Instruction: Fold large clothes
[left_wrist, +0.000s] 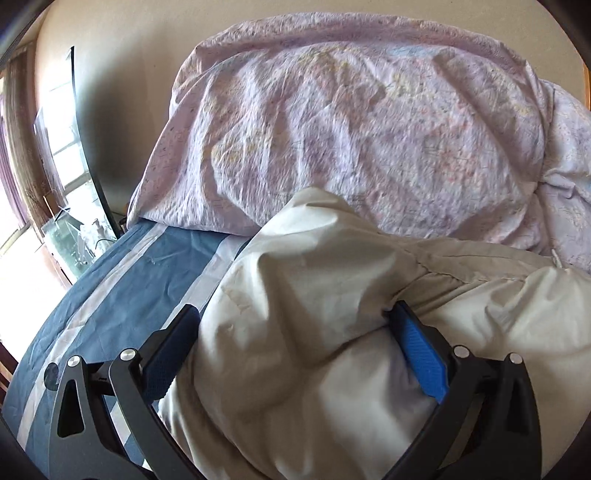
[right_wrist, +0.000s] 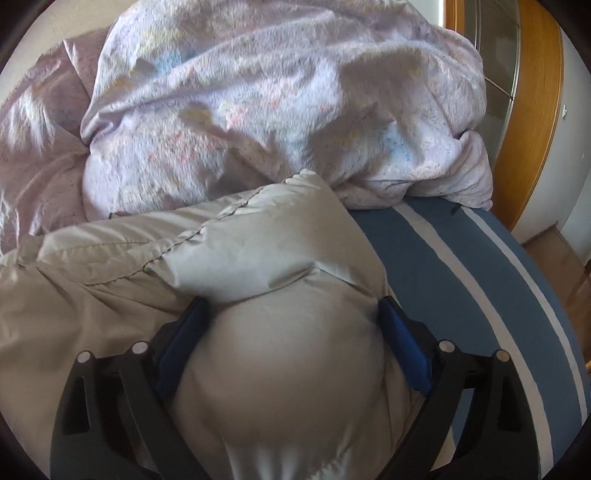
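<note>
We clamp the puffy beige jacket (left_wrist: 332, 295) in both the left gripper (left_wrist: 295, 325) and right gripper (right_wrist: 293, 317), bed (right_wrist: 461, 277) beneath, quilt (left_wrist: 351, 140) ahead.

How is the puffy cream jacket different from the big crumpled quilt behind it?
The puffy cream jacket is plain and smooth, while the crumpled quilt is pale lilac with small coloured prints. The jacket bulges between the fingers of the left hand-held gripper and the right hand-held gripper; nothing touches the quilt. The quilt is heaped higher, farther back. Both are soft and lie on the blue striped bedsheet.
</note>
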